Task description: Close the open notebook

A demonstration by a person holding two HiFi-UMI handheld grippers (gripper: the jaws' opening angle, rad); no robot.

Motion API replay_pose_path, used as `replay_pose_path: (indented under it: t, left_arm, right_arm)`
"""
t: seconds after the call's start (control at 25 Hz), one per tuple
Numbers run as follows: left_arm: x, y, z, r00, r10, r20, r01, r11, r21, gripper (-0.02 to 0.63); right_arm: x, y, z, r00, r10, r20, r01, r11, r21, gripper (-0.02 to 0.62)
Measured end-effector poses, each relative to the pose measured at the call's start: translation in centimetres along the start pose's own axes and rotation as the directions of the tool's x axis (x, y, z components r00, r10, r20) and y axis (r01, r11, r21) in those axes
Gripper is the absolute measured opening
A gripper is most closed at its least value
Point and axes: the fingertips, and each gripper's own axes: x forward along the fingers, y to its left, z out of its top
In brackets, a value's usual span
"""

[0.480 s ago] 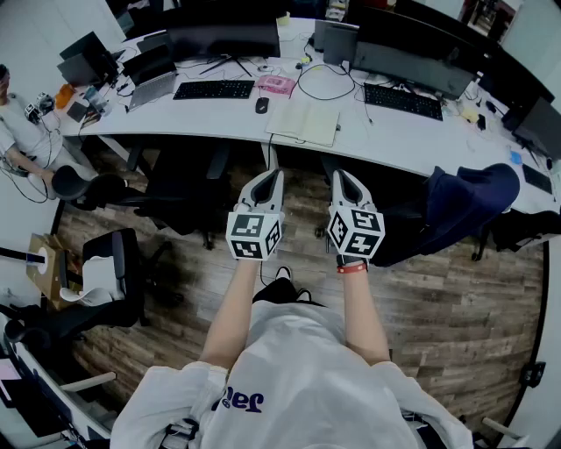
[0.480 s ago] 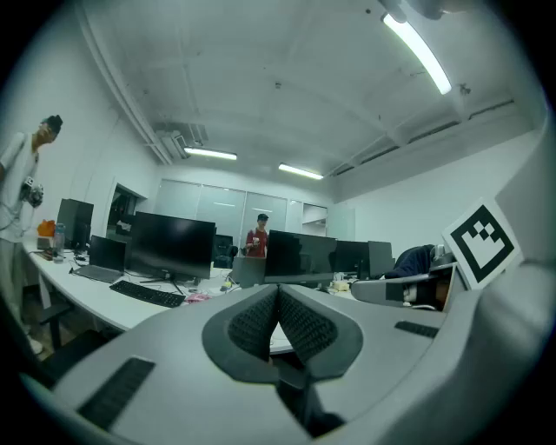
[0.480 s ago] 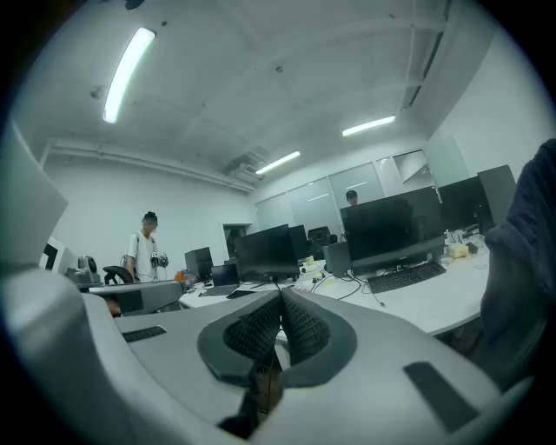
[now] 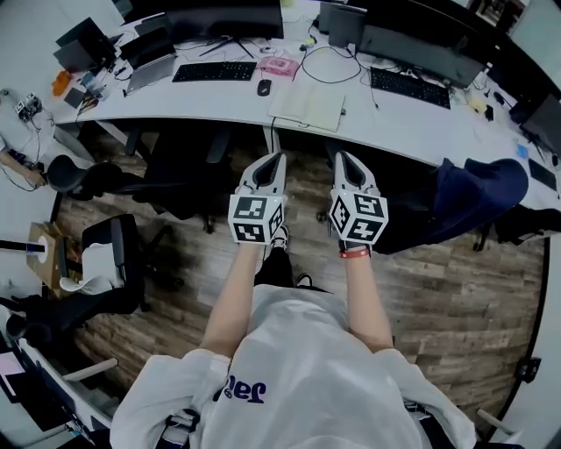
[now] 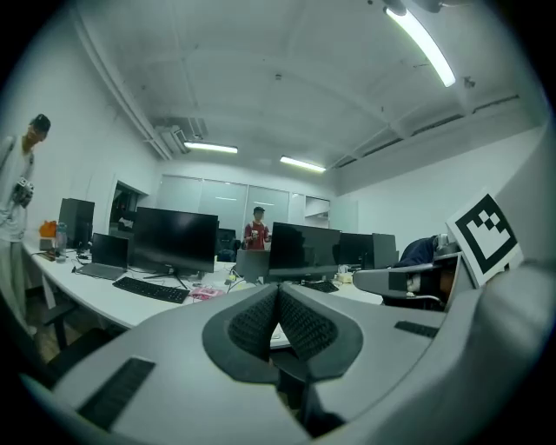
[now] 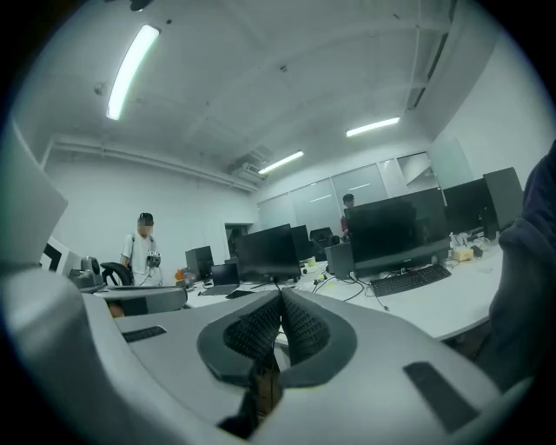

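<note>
while open on desk (image 4: 219, 107), notebook (image 4: 307, 105) beyond left gripper (image 4: 278, 159), right gripper (image 4: 341, 157)

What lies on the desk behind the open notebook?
Behind the notebook: a black mouse, a pink item and a looped cable, then monitors. Whatever stands behind the monitors is covered.

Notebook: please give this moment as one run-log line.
notebook: open on desk, untouched | left tongs: shut, empty | right tongs: shut, empty

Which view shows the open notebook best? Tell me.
Head view: the open notebook lies in full on the white desk, seen from above. The two gripper views look level across the desk; their shut jaws stand in front of it.
</note>
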Motion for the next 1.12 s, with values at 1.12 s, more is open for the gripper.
replay_pose_path:
  t: [1.12]
  left_arm:
    - [24.6, 21.6, -3.1, 0.986, -0.122, -0.11, 0.11, 0.988, -0.108, 0.02]
  right_arm:
    - [30.5, 1.9, -1.0, 0.991, -0.014, -0.13, 0.009, 0.999, -0.037, 0.018]
